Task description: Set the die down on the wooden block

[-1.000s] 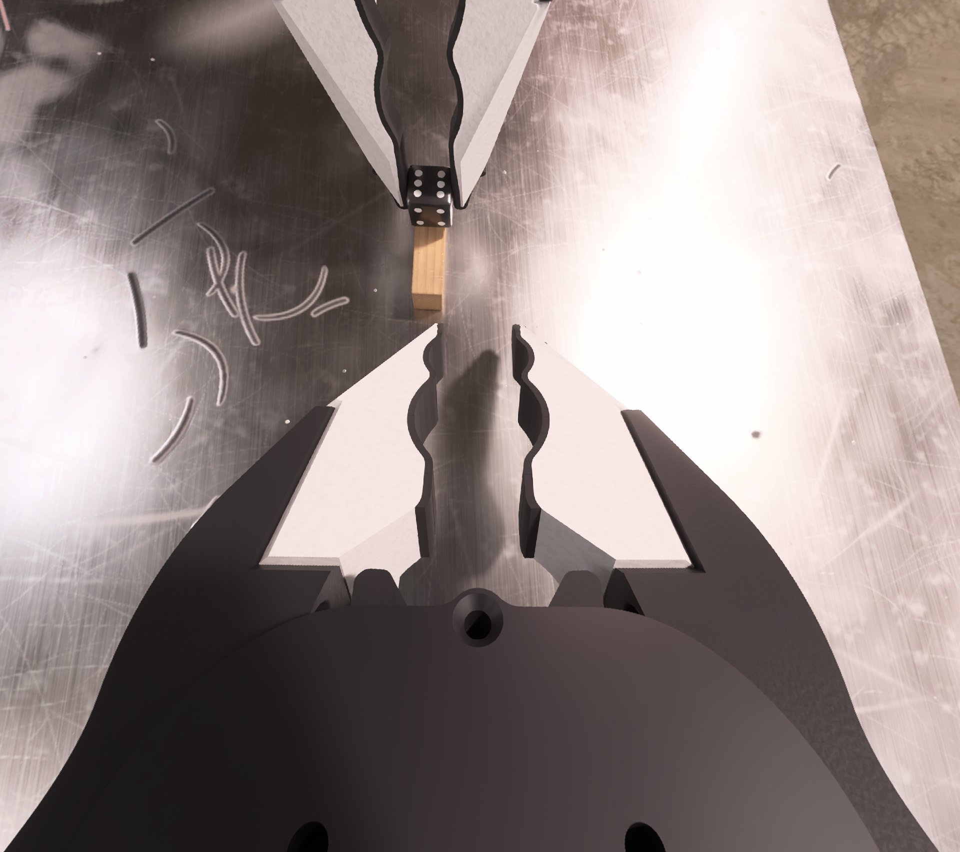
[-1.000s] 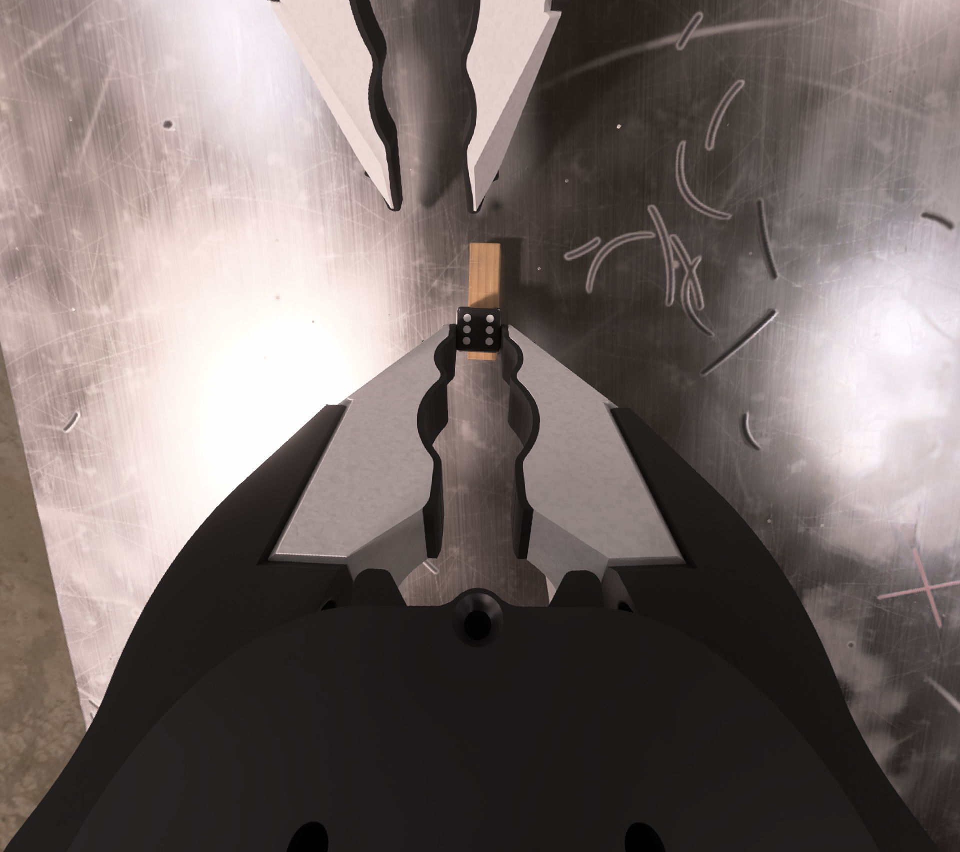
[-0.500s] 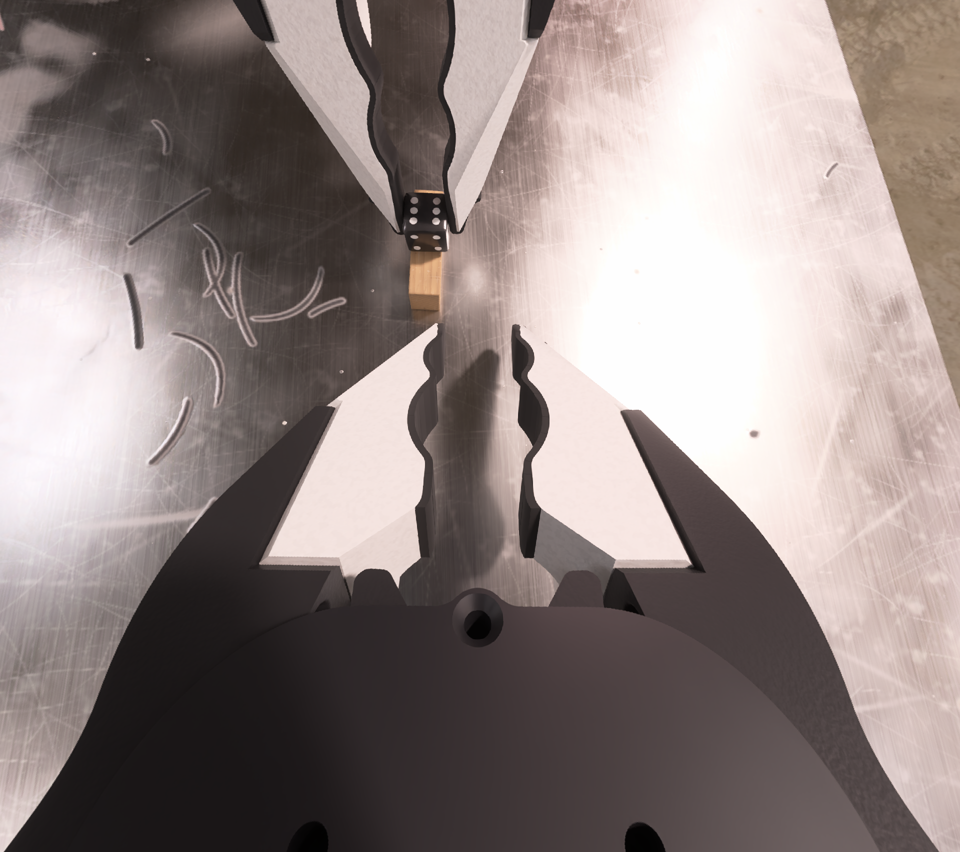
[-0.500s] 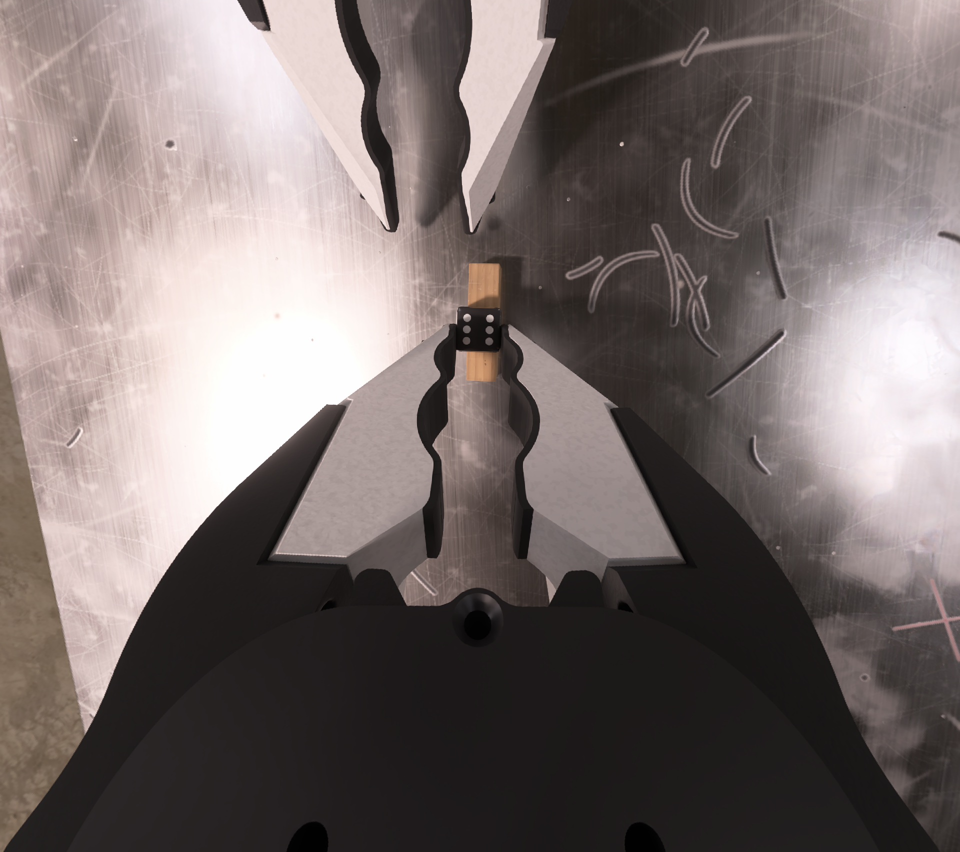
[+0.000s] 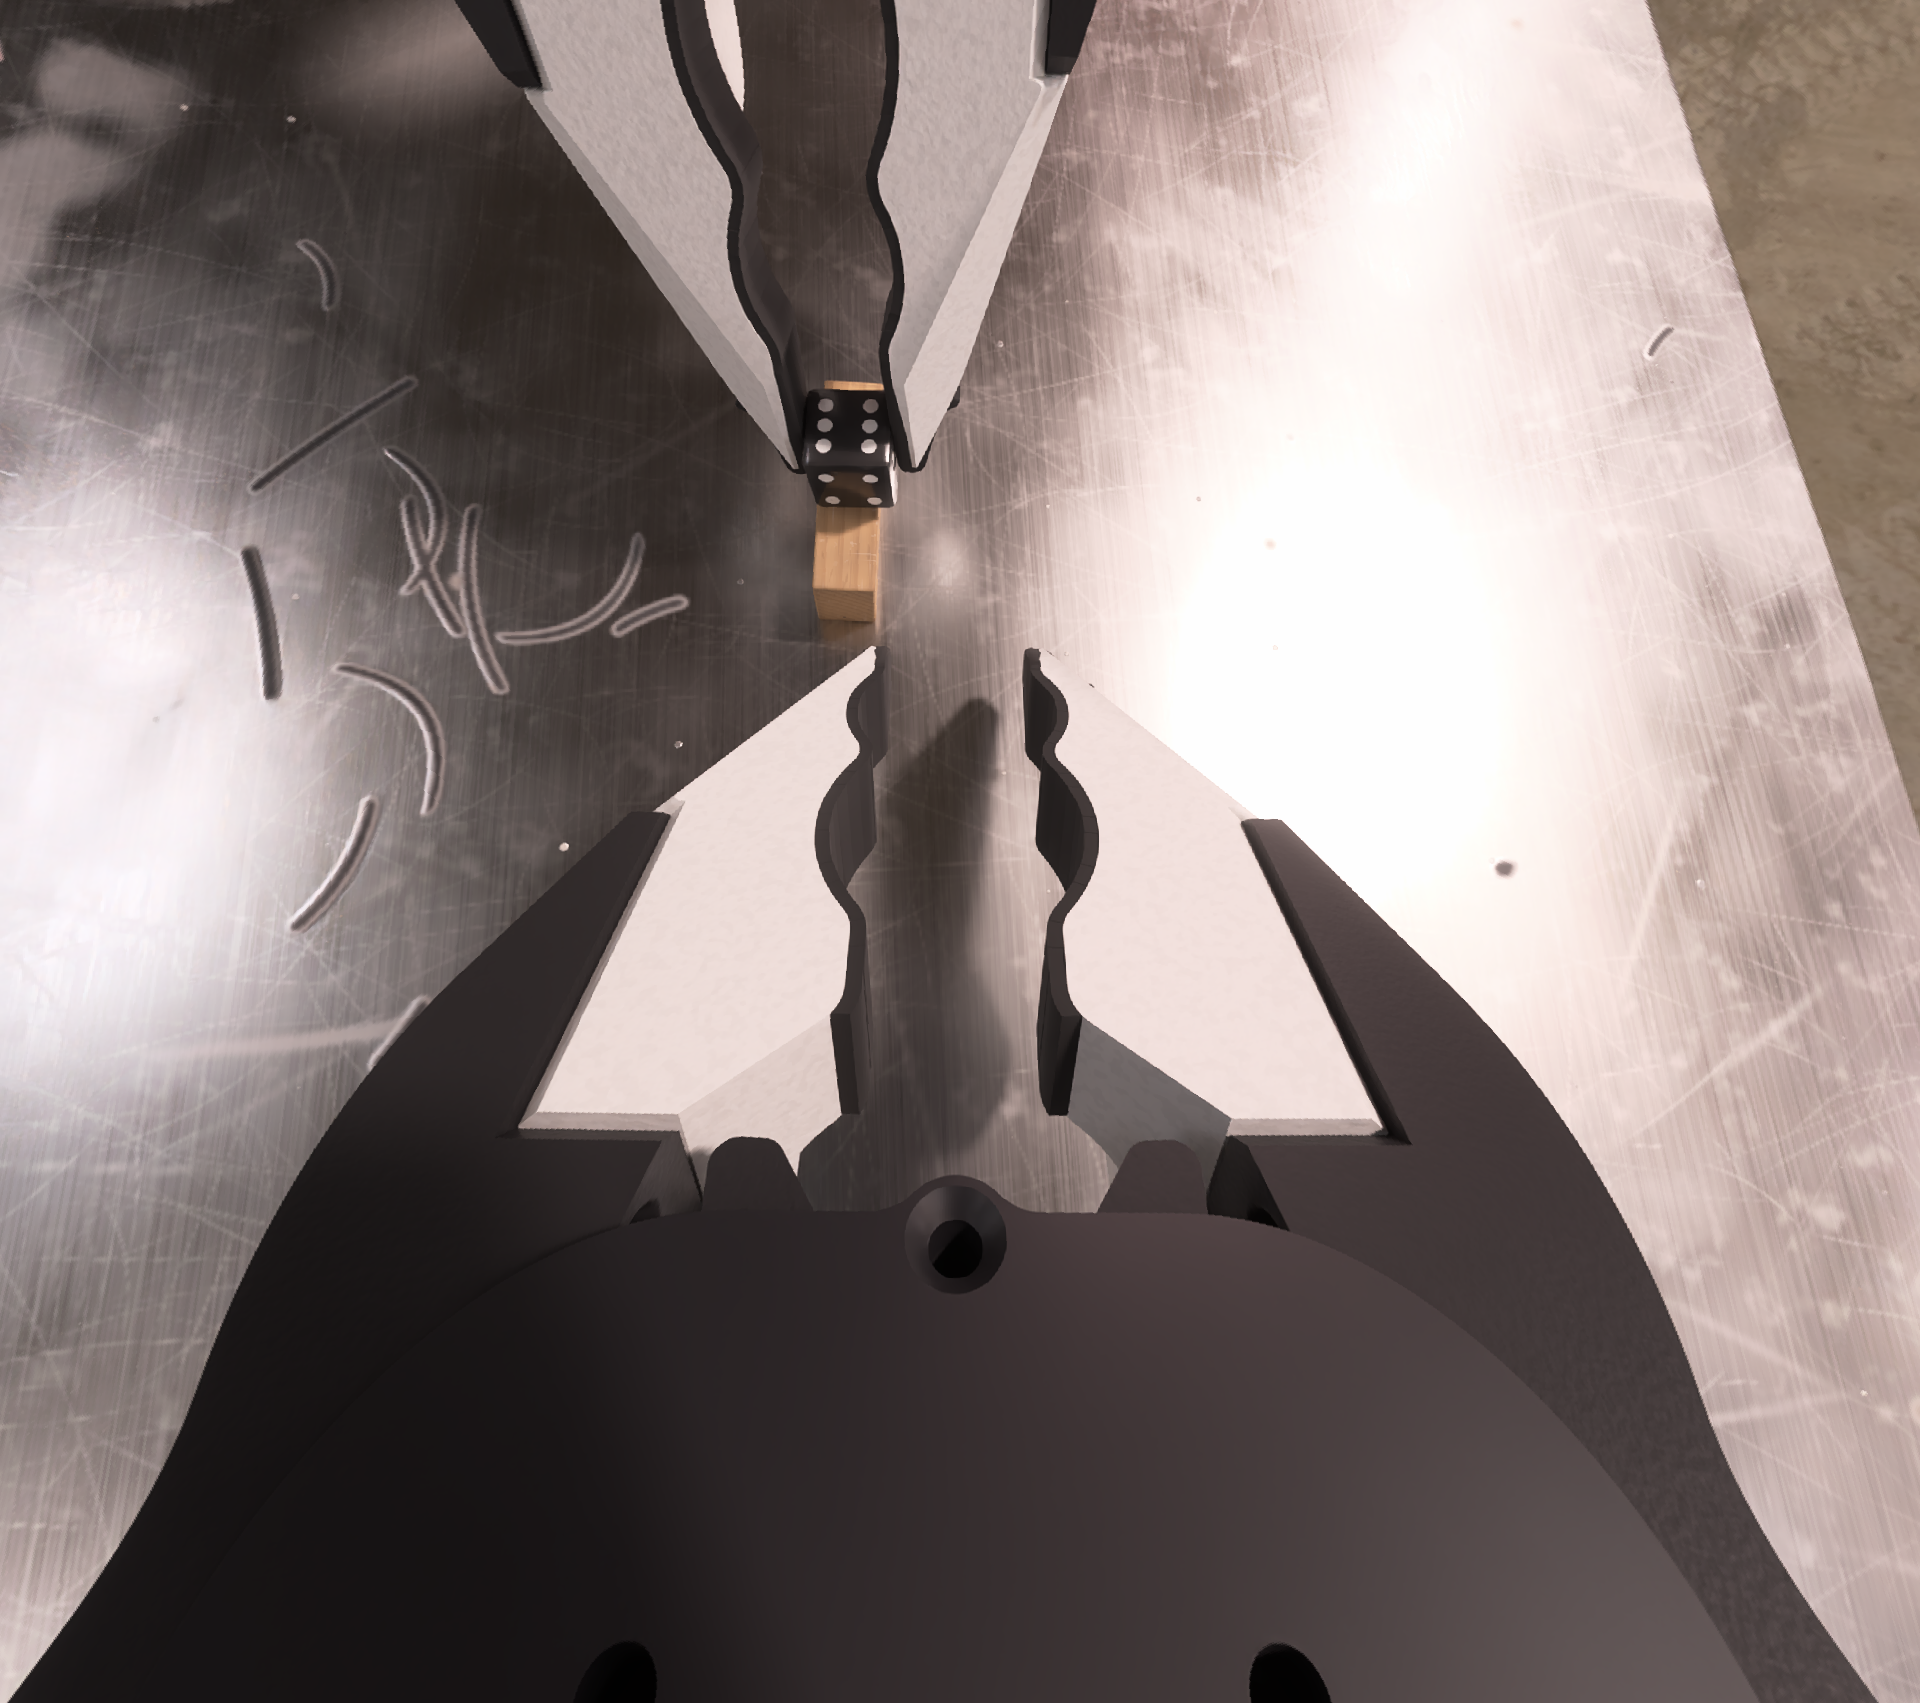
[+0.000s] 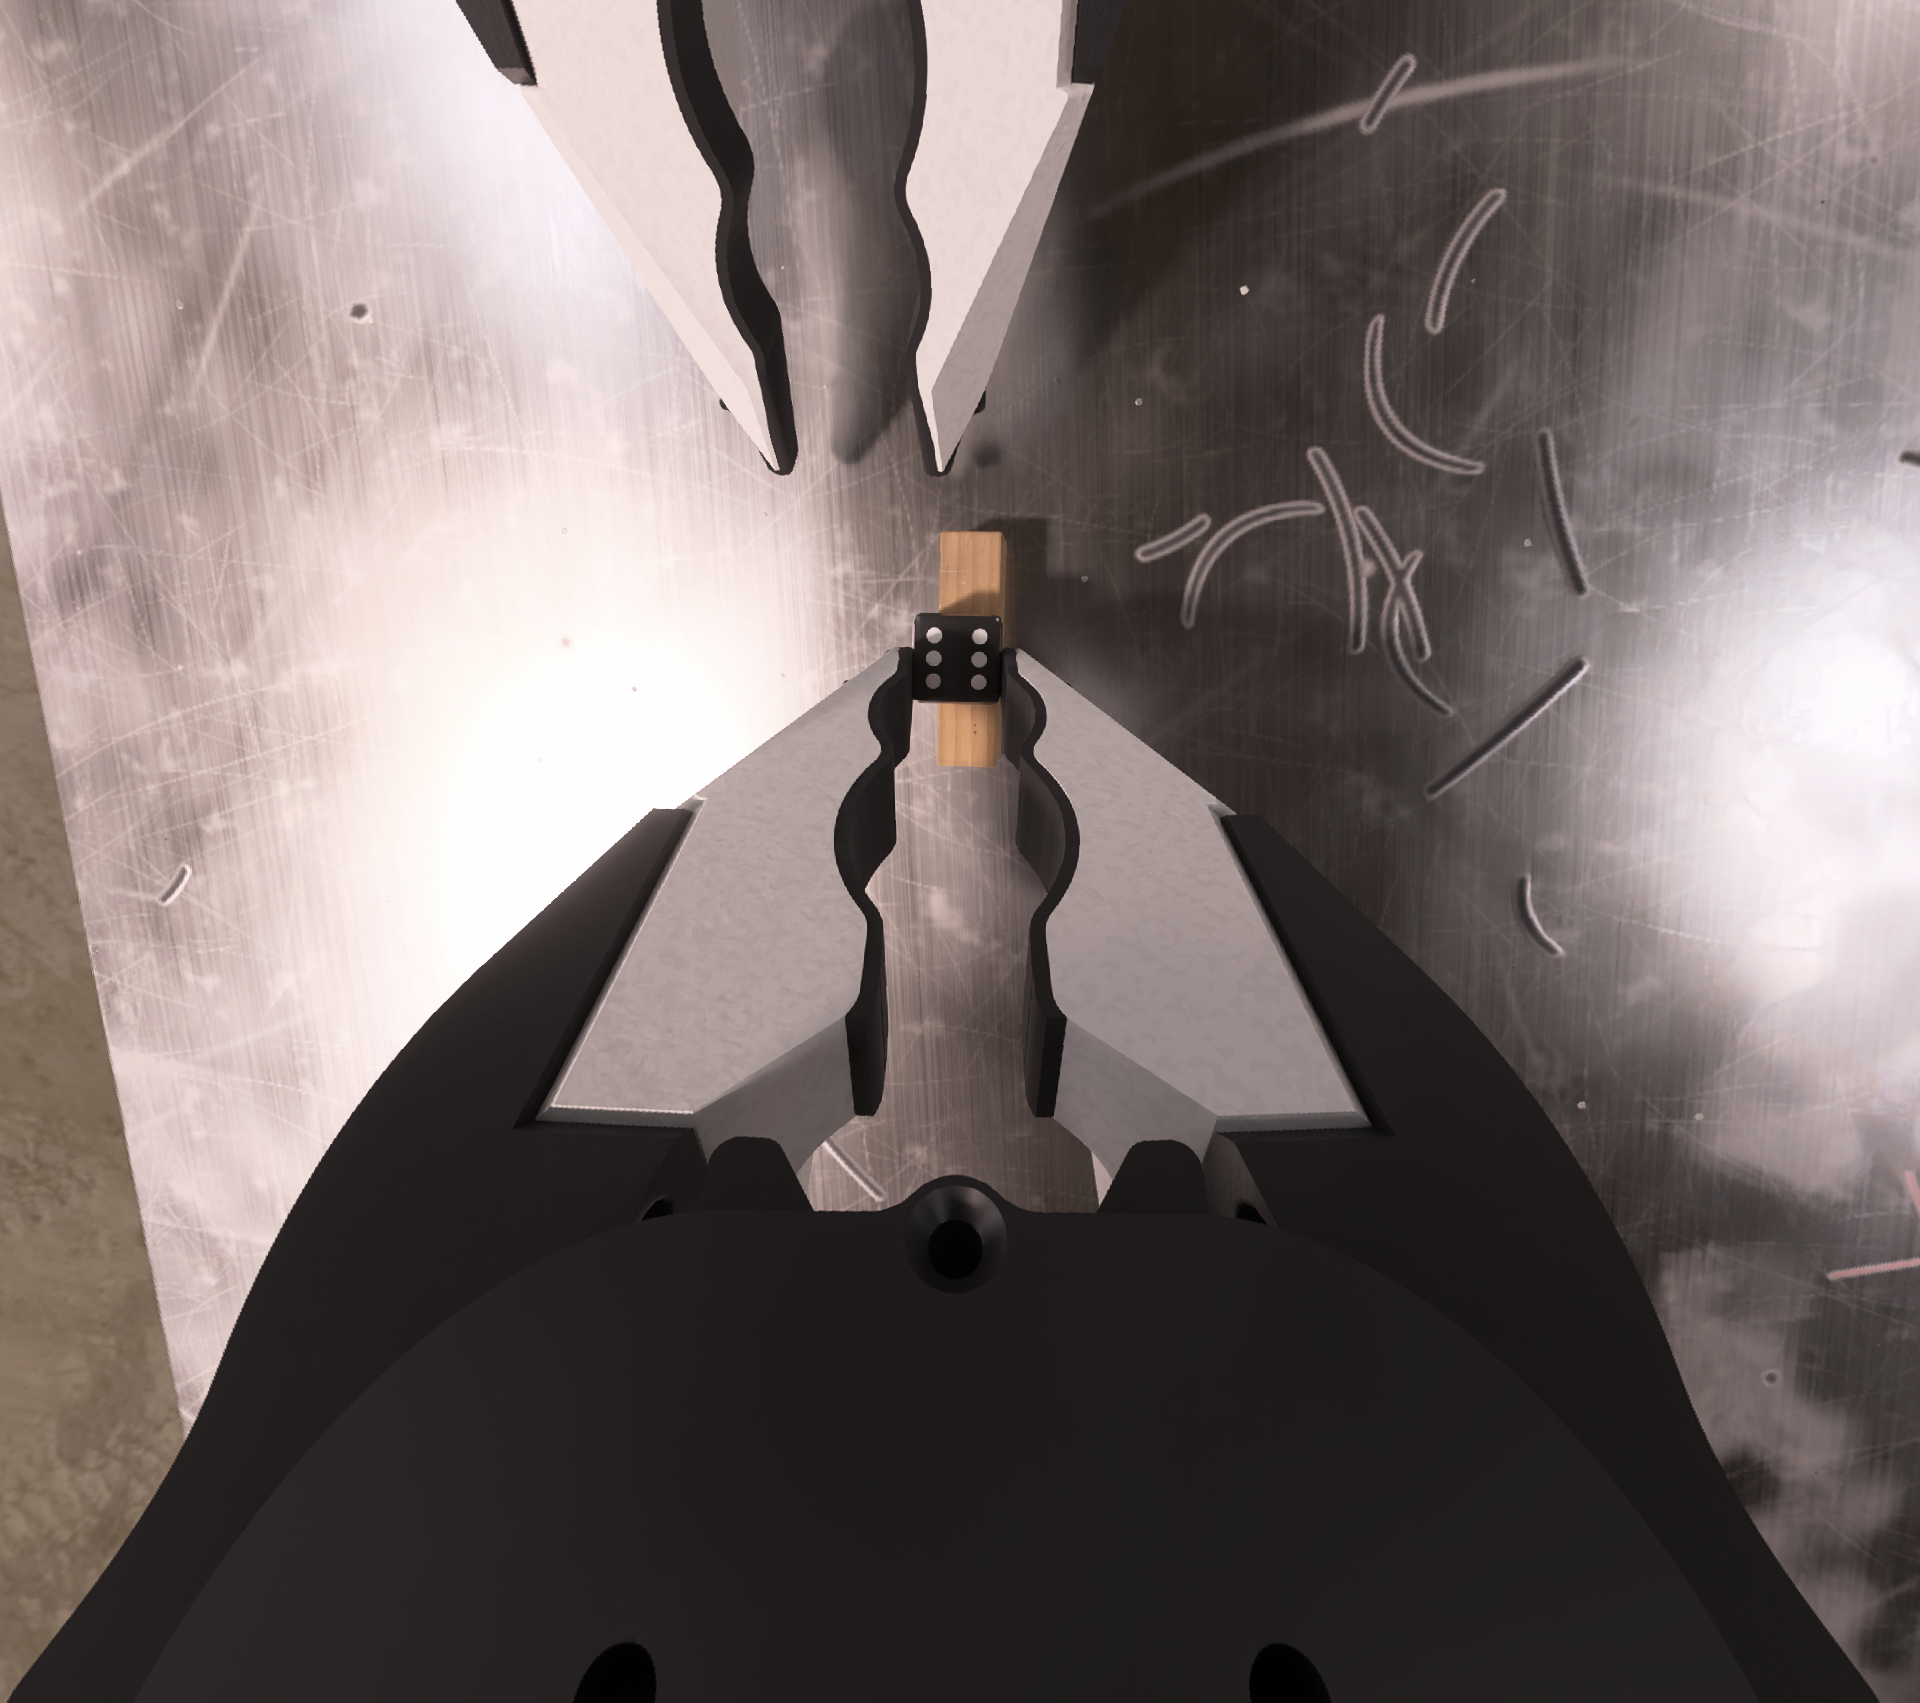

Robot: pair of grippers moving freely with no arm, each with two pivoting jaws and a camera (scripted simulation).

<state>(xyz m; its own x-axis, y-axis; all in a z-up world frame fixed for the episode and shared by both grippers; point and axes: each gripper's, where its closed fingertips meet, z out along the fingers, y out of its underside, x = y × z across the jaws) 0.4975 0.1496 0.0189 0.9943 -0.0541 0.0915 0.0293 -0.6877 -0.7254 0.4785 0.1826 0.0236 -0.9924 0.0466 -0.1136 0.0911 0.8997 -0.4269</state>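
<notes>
A black die with white pips (image 6: 958, 662) is held between the fingertips of my right gripper (image 6: 958, 666), which is shut on it. The die hangs over the middle of a narrow wooden block (image 6: 971, 575) that lies flat on the scratched metal table. Whether the die touches the block I cannot tell. In the left wrist view the die (image 5: 850, 448) shows in the right gripper's tips above the block (image 5: 847, 564). My left gripper (image 5: 951, 666) is open and empty, just short of the block's near end, and shows across the block in the right wrist view (image 6: 857, 458).
The metal table top (image 5: 1455, 718) carries curved scratch marks (image 5: 436, 573) left of the block. Its edge runs along the right of the left wrist view, with brown floor (image 5: 1787, 43) beyond. The floor also shows at the left of the right wrist view (image 6: 42, 822).
My right gripper has carried the die along the block toward the left gripper, so the die now sits over the block's middle. The left gripper has stayed in place and open.
</notes>
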